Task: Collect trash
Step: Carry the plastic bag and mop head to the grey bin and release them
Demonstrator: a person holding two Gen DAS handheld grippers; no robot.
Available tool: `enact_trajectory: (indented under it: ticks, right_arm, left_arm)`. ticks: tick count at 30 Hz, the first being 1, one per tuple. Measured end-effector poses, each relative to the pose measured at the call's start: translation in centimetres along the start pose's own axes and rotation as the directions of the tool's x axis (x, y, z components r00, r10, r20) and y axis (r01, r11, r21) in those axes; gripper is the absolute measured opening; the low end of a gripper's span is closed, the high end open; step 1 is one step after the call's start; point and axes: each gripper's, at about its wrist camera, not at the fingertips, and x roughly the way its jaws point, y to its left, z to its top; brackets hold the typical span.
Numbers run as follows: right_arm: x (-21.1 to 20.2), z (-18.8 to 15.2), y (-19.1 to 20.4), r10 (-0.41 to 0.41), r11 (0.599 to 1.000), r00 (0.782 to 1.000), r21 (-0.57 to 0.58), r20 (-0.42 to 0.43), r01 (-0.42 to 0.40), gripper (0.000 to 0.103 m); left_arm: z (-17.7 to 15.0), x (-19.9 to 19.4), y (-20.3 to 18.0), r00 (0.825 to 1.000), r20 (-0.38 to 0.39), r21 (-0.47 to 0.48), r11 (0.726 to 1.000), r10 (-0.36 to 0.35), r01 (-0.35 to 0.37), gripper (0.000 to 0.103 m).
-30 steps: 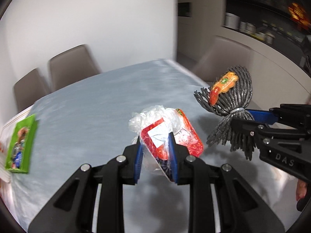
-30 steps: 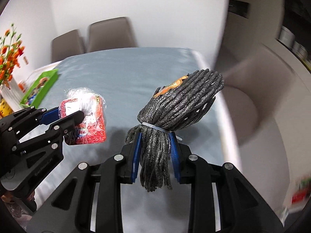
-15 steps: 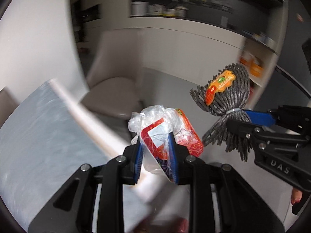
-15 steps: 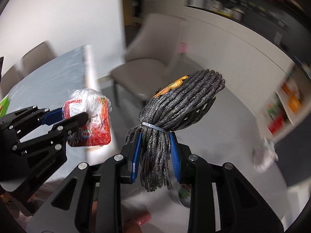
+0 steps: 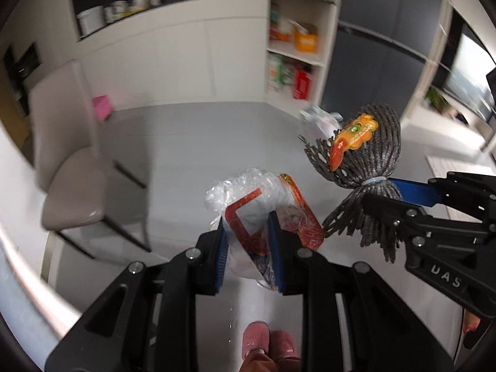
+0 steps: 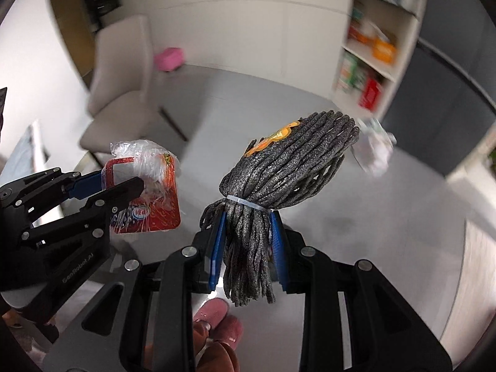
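Trash rides in both tools: left tool (image 5: 248, 248) pinches a crinkly clear-and-red plastic wrapper (image 5: 263, 198), light and slippery, low in frame. Right tool (image 6: 248, 248) clamps a soft grey foam-net bundle (image 6: 279, 167) just below its white tie, the firmest place to hold it.

A kitchen floor with a chair, cabinets and open shelves

A beige chair (image 5: 66, 186) stands on the grey floor (image 5: 198, 142) at the left, its seat turned toward the room. Behind it a small pink box (image 5: 102, 108) sits on the floor against the white cabinets (image 5: 173, 59), whose top carries a white pot (image 5: 90, 21) and a blurred row of jars. Open shelves (image 5: 294, 52) to the right of the cabinets hold orange, green and red packages, too blurred to read. A white crumpled bag (image 6: 373, 148) lies on the floor near the foot of the shelves. Two pink slippers (image 5: 268, 342) show at the bottom edge, above a brown trouser leg (image 5: 257, 364).
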Motion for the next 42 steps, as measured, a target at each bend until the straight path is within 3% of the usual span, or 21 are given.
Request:
enact_trajectory:
  ticks: [6, 10, 15, 24, 25, 28, 37, 40, 42]
  right_arm:
    - [6.9, -3.6, -5.1, -0.054, 0.992, 0.997, 0.112, -0.064, 0.061, 0.027]
    - [12.2, -6.5, -6.7, -0.059, 0.985, 0.993, 0.155, -0.101, 0.074, 0.027]
    - [18.5, -9.5, -6.7, -0.035, 0.986, 0.987, 0.158, -0.154, 0.06, 0.027]
    - [29.1, -13.7, -6.7, -0.011, 0.994, 0.975, 0.107, -0.22, 0.035, 0.029]
    - [29.5, -13.8, -6.7, -0.014, 0.994, 0.976, 0.101, -0.219, 0.036, 0.035]
    - [30.8, -14.1, -6.9, -0.031, 0.996, 0.98, 0.075, -0.195, 0.046, 0.066]
    - [32.2, -15.1, -8.4, -0.025, 0.994, 0.981, 0.104, -0.194, 0.046, 0.066]
    - [31.7, -15.2, -8.9, -0.031, 0.993, 0.98, 0.109, -0.197, 0.053, 0.066]
    - [31.3, -15.3, -9.3, -0.038, 0.992, 0.979, 0.113, -0.199, 0.061, 0.066]
  left_arm:
    - [-1.1, 7.9, -2.7, 0.996, -0.07, 0.065, 0.996, -0.053, 0.057, 0.025]
    - [-3.8, 13.7, -3.5, 0.99, -0.127, 0.077, 0.995, -0.06, 0.071, 0.025]
    - [-7.2, 20.9, -3.8, 0.978, -0.203, 0.087, 0.994, -0.048, 0.067, 0.025]
    - [-11.0, 29.0, -4.5, 0.968, -0.249, 0.091, 0.994, -0.038, 0.063, 0.025]
    - [-11.3, 29.9, -4.6, 0.967, -0.252, 0.096, 0.993, -0.038, 0.064, 0.025]
    - [-12.1, 31.9, -4.8, 0.967, -0.253, 0.119, 0.991, -0.035, 0.067, 0.025]
    - [-13.0, 34.6, -5.4, 0.961, -0.274, 0.139, 0.987, -0.036, 0.077, 0.025]
    - [-13.1, 34.7, -5.9, 0.96, -0.277, 0.147, 0.986, -0.038, 0.082, 0.034]
    - [-13.1, 34.7, -6.1, 0.961, -0.273, 0.138, 0.986, -0.05, 0.09, 0.06]
